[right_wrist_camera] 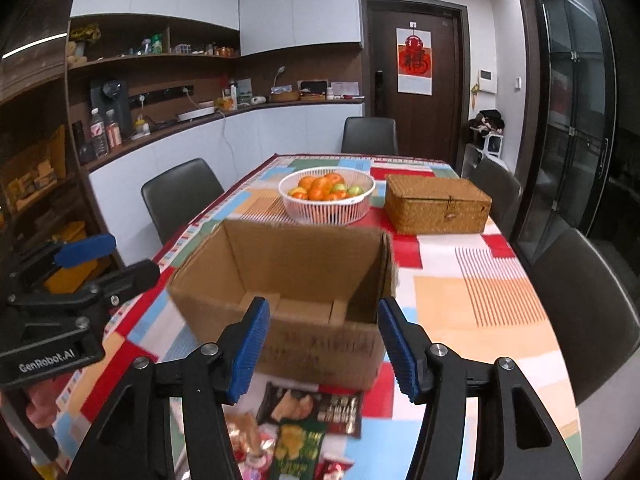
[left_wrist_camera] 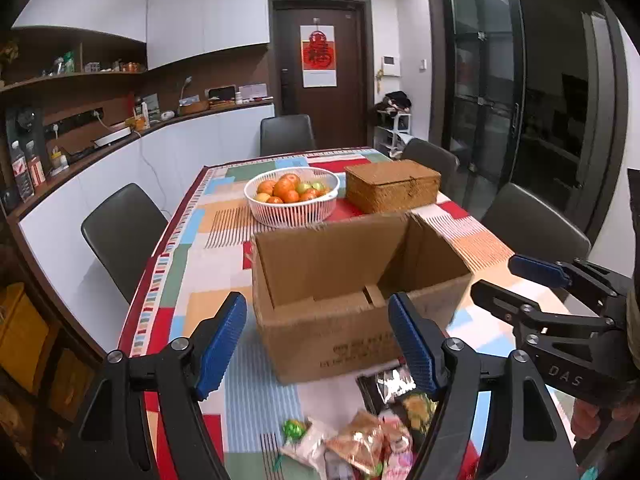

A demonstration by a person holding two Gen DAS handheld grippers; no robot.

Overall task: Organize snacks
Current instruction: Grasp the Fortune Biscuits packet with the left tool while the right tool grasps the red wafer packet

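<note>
An open cardboard box (left_wrist_camera: 340,312) stands on the patchwork tablecloth, empty inside; it also shows in the right wrist view (right_wrist_camera: 304,276). A pile of snack packets (left_wrist_camera: 360,436) lies on the table in front of it, including a dark packet (right_wrist_camera: 316,404) and a green one (right_wrist_camera: 298,446). My left gripper (left_wrist_camera: 320,344) is open and empty, held above the snacks before the box. My right gripper (right_wrist_camera: 320,348) is open and empty, also above the snacks. Each gripper shows in the other's view, the right (left_wrist_camera: 560,300) and the left (right_wrist_camera: 72,276).
A white basket of oranges and green fruit (left_wrist_camera: 292,196) and a closed wicker box (left_wrist_camera: 392,186) stand behind the cardboard box. Dark chairs (left_wrist_camera: 120,236) surround the table. A counter with bottles runs along the left wall.
</note>
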